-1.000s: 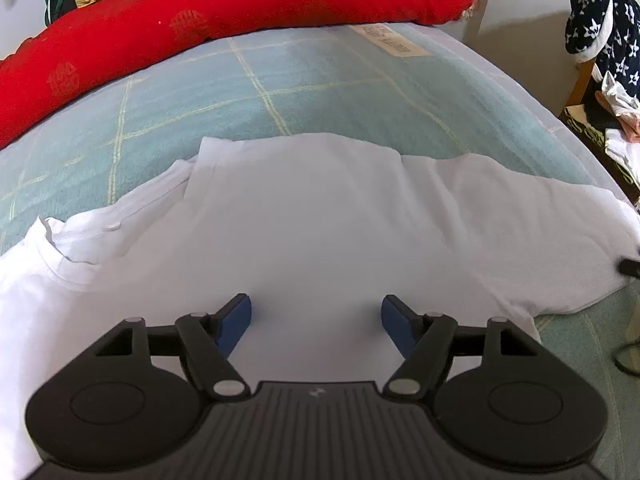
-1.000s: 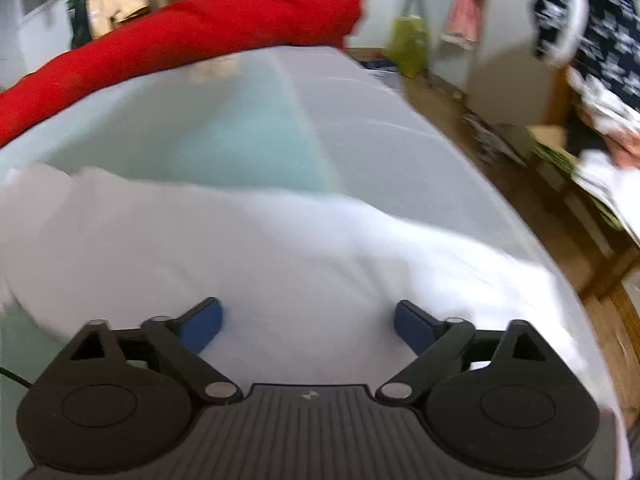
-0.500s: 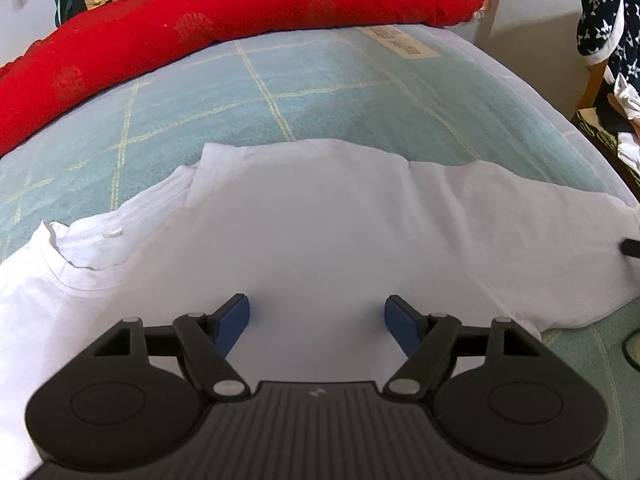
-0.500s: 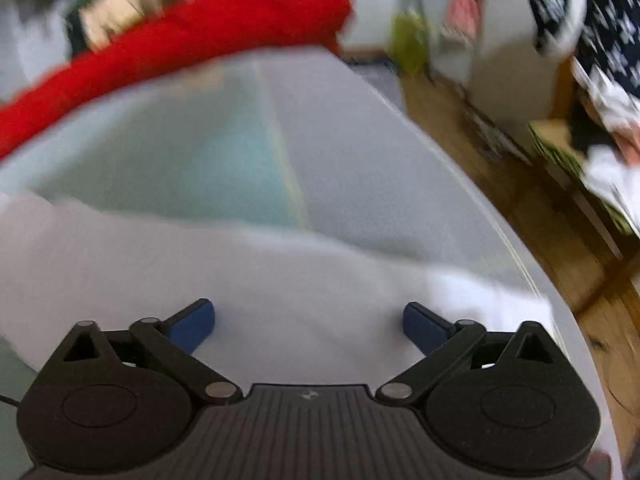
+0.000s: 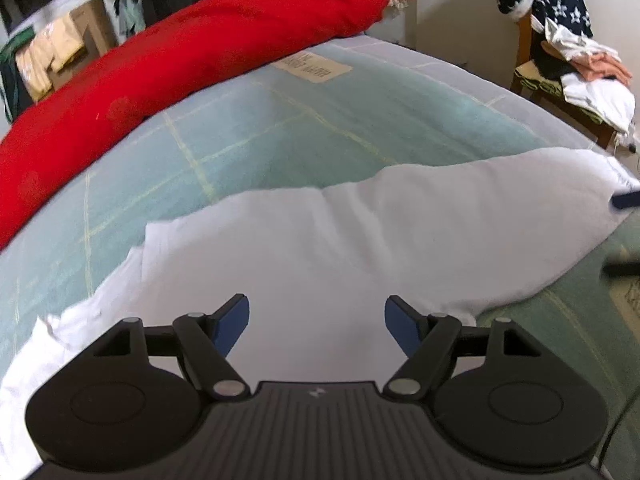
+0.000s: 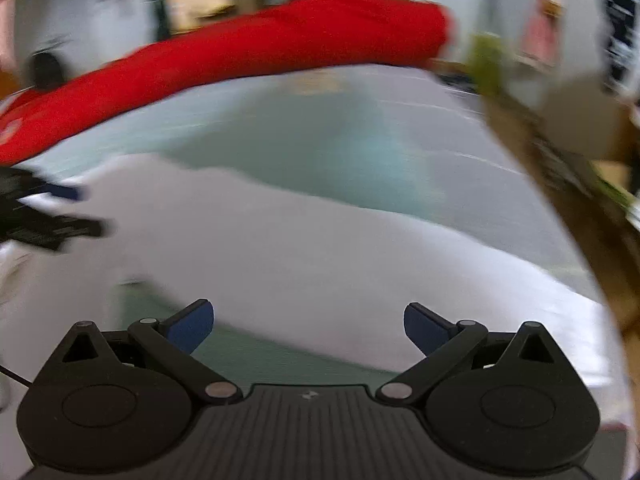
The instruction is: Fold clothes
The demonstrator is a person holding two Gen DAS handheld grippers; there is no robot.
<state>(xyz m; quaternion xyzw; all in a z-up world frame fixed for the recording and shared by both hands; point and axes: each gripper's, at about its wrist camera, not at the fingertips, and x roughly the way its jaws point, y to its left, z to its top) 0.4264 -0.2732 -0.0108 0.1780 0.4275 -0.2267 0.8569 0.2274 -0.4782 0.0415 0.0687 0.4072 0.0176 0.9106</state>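
A white T-shirt (image 5: 320, 240) lies spread across the pale green bed, partly folded, with its collar end at the lower left of the left wrist view. My left gripper (image 5: 317, 322) hovers over the shirt's near part, open, with nothing between its blue pads. In the blurred right wrist view the same shirt (image 6: 320, 248) runs across the middle. My right gripper (image 6: 309, 326) is open above the shirt's near edge and holds nothing. The left gripper (image 6: 52, 208) shows at the left edge of that view. A blue tip of the right gripper (image 5: 626, 200) shows at the right edge of the left wrist view.
A long red bolster (image 5: 180, 64) lies along the far side of the bed (image 5: 280, 128). A wooden chair (image 5: 560, 92) piled with clothes stands to the right past the bed's edge. Shelves and boxes (image 5: 60, 52) stand behind the bolster.
Both grippers have pulled back and risen, so the shirt looks farther off. The right wrist view has swung left and now takes in the left gripper. Both grippers stay open.
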